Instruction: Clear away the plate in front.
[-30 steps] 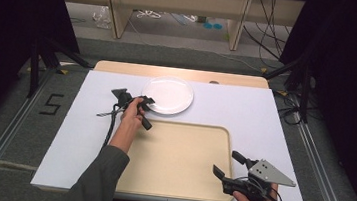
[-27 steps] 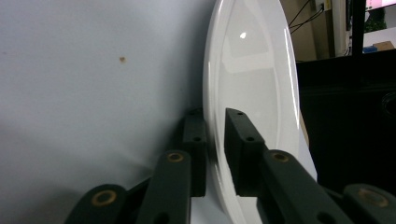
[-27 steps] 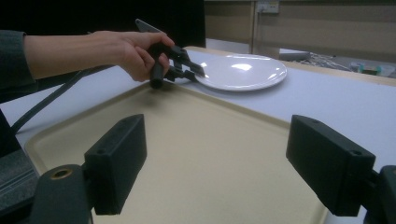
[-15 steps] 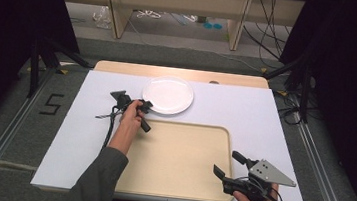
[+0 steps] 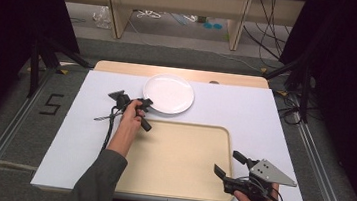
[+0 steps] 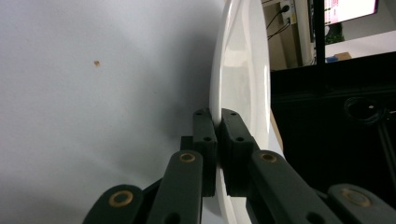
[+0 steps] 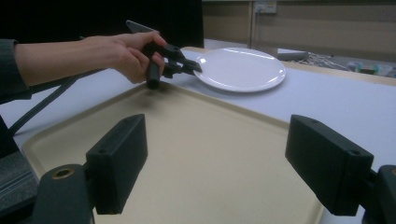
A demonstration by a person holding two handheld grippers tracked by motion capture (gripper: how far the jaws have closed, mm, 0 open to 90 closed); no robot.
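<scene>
A white plate [image 5: 168, 93] lies flat on the white table cover, beyond the tray. My left gripper [image 5: 147, 104], held in a hand, reaches the plate's near-left rim. In the left gripper view the plate [image 6: 243, 70] has its rim pinched between the two jaws of the gripper [image 6: 218, 123]; they have just been closing on it. The right gripper view shows the same grip [image 7: 196, 69] on the plate [image 7: 240, 67]. My right gripper [image 5: 228, 164] hovers open at the near right corner of the beige tray [image 5: 180, 156], with nothing between its jaws [image 7: 217, 140].
The tray [image 7: 201, 121] has nothing on it and lies at the table's near edge. The left gripper's cable [image 5: 109, 128] trails back along the forearm. A wooden strip [image 5: 179, 73] borders the far side of the table. Dark stands and cables surround the table.
</scene>
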